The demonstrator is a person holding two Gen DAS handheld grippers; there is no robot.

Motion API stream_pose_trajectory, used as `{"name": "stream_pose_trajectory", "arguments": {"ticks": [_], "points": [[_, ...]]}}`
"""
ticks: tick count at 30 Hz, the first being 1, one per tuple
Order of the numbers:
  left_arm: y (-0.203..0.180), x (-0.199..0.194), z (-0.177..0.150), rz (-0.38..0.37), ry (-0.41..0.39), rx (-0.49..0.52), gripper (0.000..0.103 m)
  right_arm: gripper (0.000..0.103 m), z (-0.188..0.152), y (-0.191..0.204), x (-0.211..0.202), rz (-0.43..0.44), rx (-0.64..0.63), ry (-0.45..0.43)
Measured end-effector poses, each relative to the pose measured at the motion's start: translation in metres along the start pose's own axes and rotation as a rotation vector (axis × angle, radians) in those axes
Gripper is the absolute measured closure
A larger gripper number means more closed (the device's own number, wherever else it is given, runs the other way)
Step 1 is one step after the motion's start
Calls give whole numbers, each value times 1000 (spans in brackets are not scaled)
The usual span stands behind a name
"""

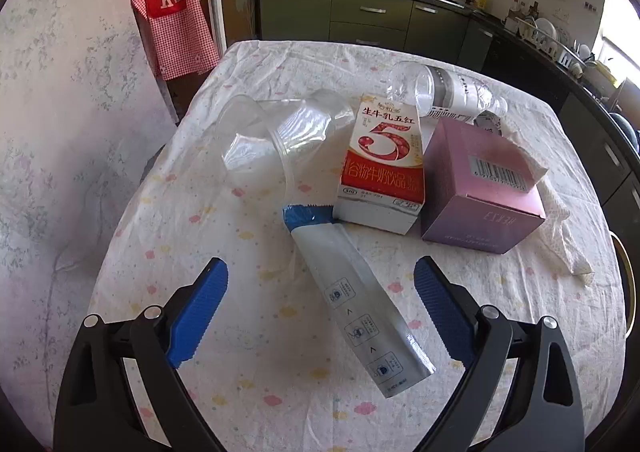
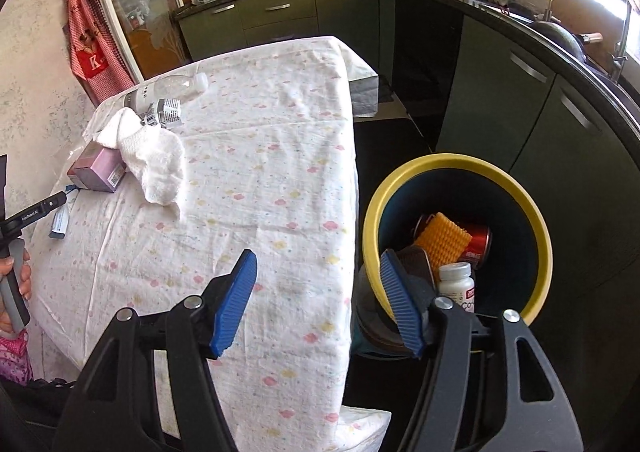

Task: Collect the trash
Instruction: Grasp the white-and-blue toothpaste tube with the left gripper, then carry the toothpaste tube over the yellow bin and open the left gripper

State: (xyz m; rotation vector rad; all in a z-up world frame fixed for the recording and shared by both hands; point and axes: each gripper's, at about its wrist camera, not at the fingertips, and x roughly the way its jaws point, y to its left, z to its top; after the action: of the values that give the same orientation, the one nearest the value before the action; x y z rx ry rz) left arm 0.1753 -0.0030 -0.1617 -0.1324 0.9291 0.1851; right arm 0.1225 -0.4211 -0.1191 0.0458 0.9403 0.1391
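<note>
A long clear wrapper (image 1: pixel 352 300) with a blue end lay flat on the clothed table (image 1: pixel 240 332), between the spread, empty jaws of the left gripper (image 1: pixel 320 292). The right gripper (image 2: pixel 320 292) was released too, near a yellow-rimmed bin (image 2: pixel 536 219) holding a red can (image 2: pixel 478 242)

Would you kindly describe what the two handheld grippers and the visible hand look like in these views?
The left gripper and the right gripper look alike: black plastic linkage arms with triangular cut-outs and silver pivot pins, ending in blue ribbed finger pads. In the right wrist view, the person's left hand wraps a grey handle under a black body with small white lettering. No cables or sleeve show.
</note>
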Motion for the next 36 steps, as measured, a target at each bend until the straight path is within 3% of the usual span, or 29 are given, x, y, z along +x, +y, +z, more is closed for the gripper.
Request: {"name": "stream_pose_trajectory", "arguments": {"ticks": [4, 8, 9, 12, 13, 21, 26, 31, 36], "points": [[2, 7, 0, 15, 23, -17, 20, 42, -1, 3, 3, 22, -19, -1], [3, 18, 1, 4, 76, -15, 48, 42, -5, -3, 3, 31, -3, -4], [3, 18, 1, 9, 74, -7, 48, 42, -6, -5, 3, 31, 3, -4], [6, 17, 1, -7, 83, -2, 66, 42, -8, -11, 2, 28, 18, -5], [9, 16, 1, -14, 85, -2, 75, 42, -9, -13, 2, 28, 23, -5], [30, -8, -10, -28, 74, 26, 76, 42, -8, -10, 1, 37, 20, -10], [30, -45, -18, -70, 18, 60, 76, 42, -6, -5, 3, 40, 12, -9], [-8, -79, -16, -195, -38, 174, 76, 42, -6, -8, 2, 38, 24, -18], [-86, -94, -12, -362, -63, 350, 76, 42, -12, -23, -6, 5, 47, -24]]}}
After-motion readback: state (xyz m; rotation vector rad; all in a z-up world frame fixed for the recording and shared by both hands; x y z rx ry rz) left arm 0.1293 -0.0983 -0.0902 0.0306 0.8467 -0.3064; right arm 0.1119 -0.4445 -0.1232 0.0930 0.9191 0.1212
